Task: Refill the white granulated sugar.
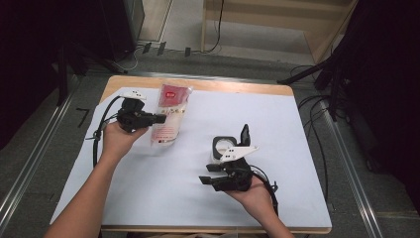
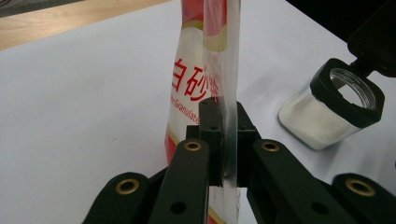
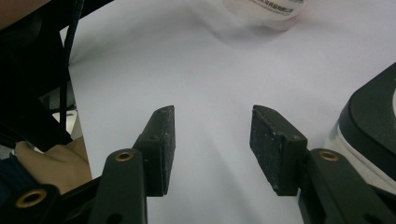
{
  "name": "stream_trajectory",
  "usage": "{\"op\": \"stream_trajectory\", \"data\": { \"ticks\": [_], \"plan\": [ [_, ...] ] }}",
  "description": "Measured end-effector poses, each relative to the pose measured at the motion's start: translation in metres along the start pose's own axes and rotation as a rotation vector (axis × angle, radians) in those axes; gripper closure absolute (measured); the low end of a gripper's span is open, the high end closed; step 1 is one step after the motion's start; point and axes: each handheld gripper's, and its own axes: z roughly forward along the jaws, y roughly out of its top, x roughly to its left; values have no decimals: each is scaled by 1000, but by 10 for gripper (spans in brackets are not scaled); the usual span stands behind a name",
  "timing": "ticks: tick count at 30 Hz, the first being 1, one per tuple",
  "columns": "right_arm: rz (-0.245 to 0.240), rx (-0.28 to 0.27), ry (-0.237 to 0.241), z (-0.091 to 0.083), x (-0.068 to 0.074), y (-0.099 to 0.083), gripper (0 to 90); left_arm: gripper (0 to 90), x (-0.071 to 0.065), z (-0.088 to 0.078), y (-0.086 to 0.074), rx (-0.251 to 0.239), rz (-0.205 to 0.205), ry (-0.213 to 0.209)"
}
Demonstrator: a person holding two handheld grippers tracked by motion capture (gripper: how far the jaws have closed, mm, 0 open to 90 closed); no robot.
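The high view looks forward and down on the whole table (image 1: 277, 90) from above the person's side. The left gripper view sits close behind its fingers (image 2: 211, 140), facing the bag (image 2: 198, 70) and jar (image 2: 334, 109). The right gripper view looks low along its fingers (image 3: 161, 149) across the sheet (image 3: 205, 70), sharing bag and jar.

A clear sugar bag (image 1: 170, 116) with red lettering and a red top is lying lengthwise on the white sheet near the table's far left edge, its side edge being pinched. A square sugar jar (image 1: 224, 147) is standing well right of it, black lid flipped open.
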Motion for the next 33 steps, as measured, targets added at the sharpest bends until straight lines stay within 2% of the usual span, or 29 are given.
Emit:
{"op": "stream_trajectory", "data": {
  "ticks": [11, 14, 18, 22, 23, 29, 32, 33],
  "plan": [
    [-4, -10, -3, -1, -2, 1, 511, 829, 0, -14, -16, -5, -1, -3],
    [-5, -7, -4, 0, -2, 1, 512, 847, 0, -17, -18, -5, 12, 19],
    [-4, -3, -3, 0, -2, 1, 511, 855, 1, -20, -22, 7, 8, 8],
    [-7, -16, -10, -1, -1, 2, 514, 792, 0, -25, -25, -22, -1, 9],
    [-9, -21, -8, -1, -1, 2, 515, 771, 0, -26, -26, -22, 8, 14],
    [-16, -29, -11, -3, -2, 3, 518, 741, 0, -30, -32, -38, 21, 16],
    [-14, -26, -12, -3, -3, 2, 518, 738, 2, -32, -33, -45, 10, 19],
    [-13, -26, -13, -3, -3, 2, 518, 721, 2, -32, -34, -51, 1, 6]
  ]
}}
